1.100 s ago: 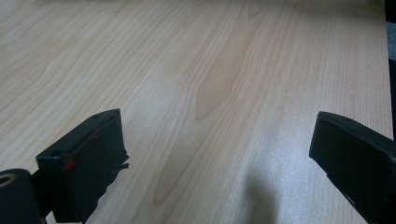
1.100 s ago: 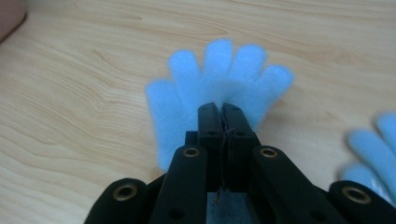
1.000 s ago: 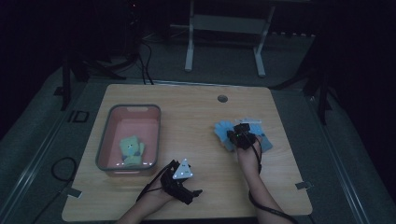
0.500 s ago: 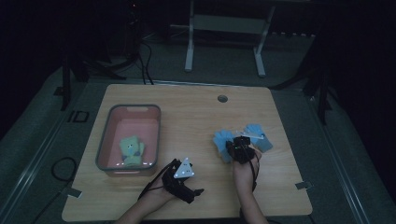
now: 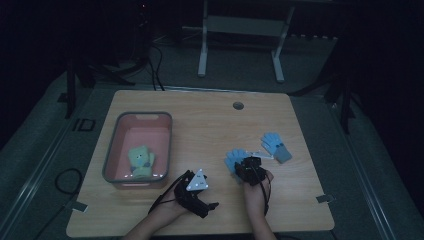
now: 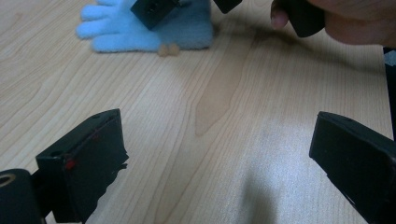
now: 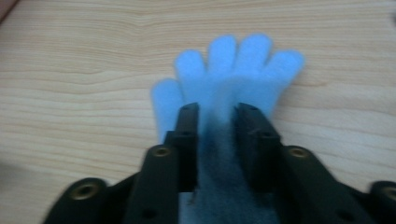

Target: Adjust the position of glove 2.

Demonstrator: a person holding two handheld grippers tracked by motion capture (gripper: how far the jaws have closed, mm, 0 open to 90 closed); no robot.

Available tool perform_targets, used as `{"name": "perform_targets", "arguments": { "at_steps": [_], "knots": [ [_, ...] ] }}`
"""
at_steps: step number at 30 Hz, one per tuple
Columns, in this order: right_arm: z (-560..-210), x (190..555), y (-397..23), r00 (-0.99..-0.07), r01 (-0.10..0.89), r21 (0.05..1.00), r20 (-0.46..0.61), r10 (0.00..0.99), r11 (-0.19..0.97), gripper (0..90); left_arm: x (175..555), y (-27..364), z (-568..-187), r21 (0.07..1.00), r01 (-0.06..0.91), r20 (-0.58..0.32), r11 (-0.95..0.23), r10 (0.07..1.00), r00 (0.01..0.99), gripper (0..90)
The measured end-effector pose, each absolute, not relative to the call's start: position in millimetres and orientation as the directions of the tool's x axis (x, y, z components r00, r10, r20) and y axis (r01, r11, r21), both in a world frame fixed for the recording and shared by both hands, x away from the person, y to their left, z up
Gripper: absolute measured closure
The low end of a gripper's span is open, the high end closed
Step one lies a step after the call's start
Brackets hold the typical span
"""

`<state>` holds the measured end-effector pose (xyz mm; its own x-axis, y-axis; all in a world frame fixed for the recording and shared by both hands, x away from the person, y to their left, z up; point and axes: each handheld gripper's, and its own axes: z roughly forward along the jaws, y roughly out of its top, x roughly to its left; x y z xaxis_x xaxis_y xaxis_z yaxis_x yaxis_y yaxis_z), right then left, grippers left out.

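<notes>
**Glove let go, its mate still waiting**

The near glove point(image 5: 234, 159) lies flat on the tabletop point(image 5: 210, 125), fingers spread, just ahead of the right gripper point(image 5: 246, 164). Its jaws have just been opening: they stand slightly apart with the cuff between them, pads seemingly off the fabric, so this looks like a release or regrip rather than a carry. The second glove point(image 5: 276, 147) lies apart to the right. The bin point(image 5: 116, 150) at left already holds a pale item point(image 5: 140, 161), likely the sorting goal. The left gripper point(image 5: 202, 192) rests beside the bin, jaws wide and empty, probably on standby.
</notes>
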<state>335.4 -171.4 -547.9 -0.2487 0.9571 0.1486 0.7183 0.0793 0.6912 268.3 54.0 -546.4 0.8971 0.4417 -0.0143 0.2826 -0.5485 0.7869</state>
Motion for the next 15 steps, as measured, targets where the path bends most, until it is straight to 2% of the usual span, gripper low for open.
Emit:
{"name": "perform_targets", "arguments": {
  "at_steps": [4,6,7,10,15],
  "knots": [
    [-538,337,-173,-0.309,0.714,0.69,0.16,0.937,0.117,60.7,268,55,-548,0.785,0.29,-0.019,-0.547,0.446,0.895,3.7],
    [-535,338,-175,-0.324,0.711,0.691,0.157,0.933,0.13,60.7,268,56,-548,0.783,0.289,-0.018,-0.55,0.445,0.895,3.7],
    [-526,339,-182,-0.346,0.685,0.714,0.14,0.928,0.148,58.8,268,56,-548,0.782,0.288,-0.016,-0.553,0.444,0.896,3.7],
    [-520,341,-188,-0.367,0.673,0.721,0.132,0.921,0.165,59.1,268,57,-548,0.784,0.29,-0.018,-0.549,0.447,0.894,3.7],
    [-504,351,-217,-0.472,0.613,0.744,0.075,0.879,0.266,58.8,268,59,-549,0.786,0.301,-0.026,-0.54,0.458,0.889,3.7]
  ]
}}
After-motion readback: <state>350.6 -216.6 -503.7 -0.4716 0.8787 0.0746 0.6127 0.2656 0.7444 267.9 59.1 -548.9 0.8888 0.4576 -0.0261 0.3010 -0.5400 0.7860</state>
